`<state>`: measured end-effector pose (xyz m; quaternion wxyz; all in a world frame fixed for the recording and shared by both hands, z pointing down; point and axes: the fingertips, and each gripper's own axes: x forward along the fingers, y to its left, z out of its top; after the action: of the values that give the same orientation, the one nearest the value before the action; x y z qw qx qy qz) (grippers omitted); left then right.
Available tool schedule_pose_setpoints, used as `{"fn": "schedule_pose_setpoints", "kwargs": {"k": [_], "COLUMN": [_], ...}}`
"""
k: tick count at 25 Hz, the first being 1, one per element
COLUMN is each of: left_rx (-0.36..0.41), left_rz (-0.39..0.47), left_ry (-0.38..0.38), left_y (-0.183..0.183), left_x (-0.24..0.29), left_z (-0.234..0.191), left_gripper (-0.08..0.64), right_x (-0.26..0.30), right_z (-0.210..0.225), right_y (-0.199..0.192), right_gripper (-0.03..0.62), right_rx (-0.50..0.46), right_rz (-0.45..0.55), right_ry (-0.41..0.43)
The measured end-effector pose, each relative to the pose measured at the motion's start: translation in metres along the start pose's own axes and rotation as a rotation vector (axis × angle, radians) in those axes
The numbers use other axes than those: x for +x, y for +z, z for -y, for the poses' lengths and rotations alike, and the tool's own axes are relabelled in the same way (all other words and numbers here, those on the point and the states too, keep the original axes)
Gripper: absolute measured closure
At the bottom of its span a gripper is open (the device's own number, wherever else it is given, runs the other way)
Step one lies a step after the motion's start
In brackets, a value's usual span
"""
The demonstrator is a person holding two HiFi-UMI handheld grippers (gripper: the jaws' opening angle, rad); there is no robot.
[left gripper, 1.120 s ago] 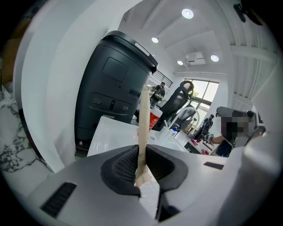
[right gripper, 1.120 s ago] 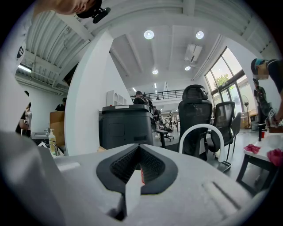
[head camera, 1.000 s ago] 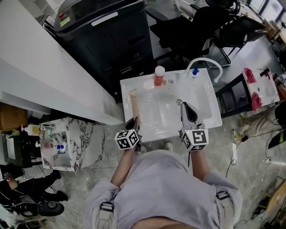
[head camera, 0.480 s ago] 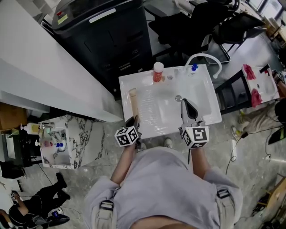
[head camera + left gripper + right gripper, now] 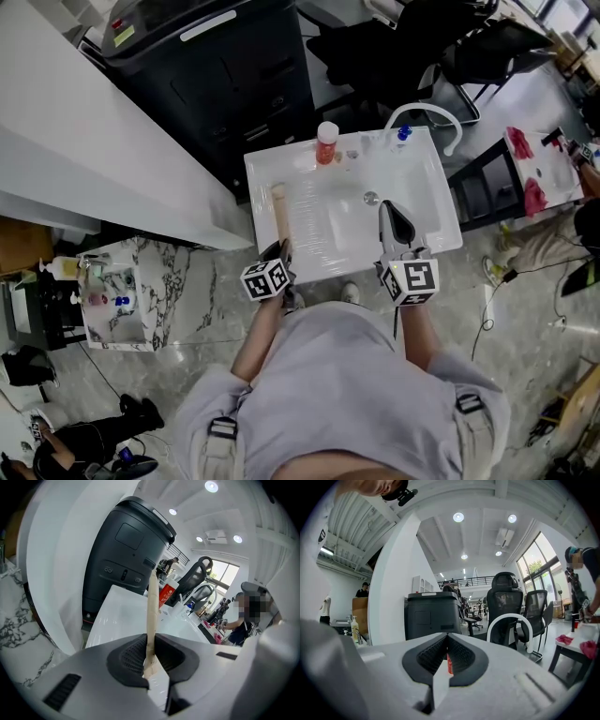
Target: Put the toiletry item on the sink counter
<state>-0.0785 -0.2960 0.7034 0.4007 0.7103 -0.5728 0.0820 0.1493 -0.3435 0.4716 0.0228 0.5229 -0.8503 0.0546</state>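
A long beige stick-like toiletry item (image 5: pixel 278 214) runs along the left side of the white sink counter (image 5: pixel 441 239), just above its surface. My left gripper (image 5: pixel 281 249) is shut on its near end. In the left gripper view the item (image 5: pixel 152 602) rises from between the jaws of the left gripper (image 5: pixel 150 639) over the counter (image 5: pixel 117 616). My right gripper (image 5: pixel 389 211) hovers over the basin, shut and holding nothing. In its own view the right gripper (image 5: pixel 447 637) has its jaws pressed together.
A red bottle (image 5: pixel 325 143) with a white cap, a blue-topped item (image 5: pixel 405 133) and a white arched faucet (image 5: pixel 427 117) stand at the counter's back. A big black machine (image 5: pixel 216 66) is behind. A marble stand (image 5: pixel 141 300) sits left, a table with red cloths (image 5: pixel 539 178) right.
My left gripper has sunk a little toward the counter with the beige item still in it. The right gripper has kept its place.
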Motion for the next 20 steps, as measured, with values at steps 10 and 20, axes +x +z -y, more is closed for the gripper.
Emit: {"fn": "schedule_pose_setpoints", "kwargs": {"k": [10, 20], "left_rx": [-0.024, -0.034], "left_rz": [-0.046, -0.093], "left_ry": [0.003, 0.02], "left_y": [-0.018, -0.032], "left_x": [0.01, 0.021], "left_z": [-0.009, -0.022], "left_gripper": [0.514, 0.514], "right_x": [-0.006, -0.006], "right_z": [0.003, 0.003], "right_y": [-0.001, -0.004], "right_gripper": [0.588, 0.588], "right_rx": [-0.001, 0.006], "right_rz": [-0.007, -0.003], "right_ry": [-0.015, -0.018]}}
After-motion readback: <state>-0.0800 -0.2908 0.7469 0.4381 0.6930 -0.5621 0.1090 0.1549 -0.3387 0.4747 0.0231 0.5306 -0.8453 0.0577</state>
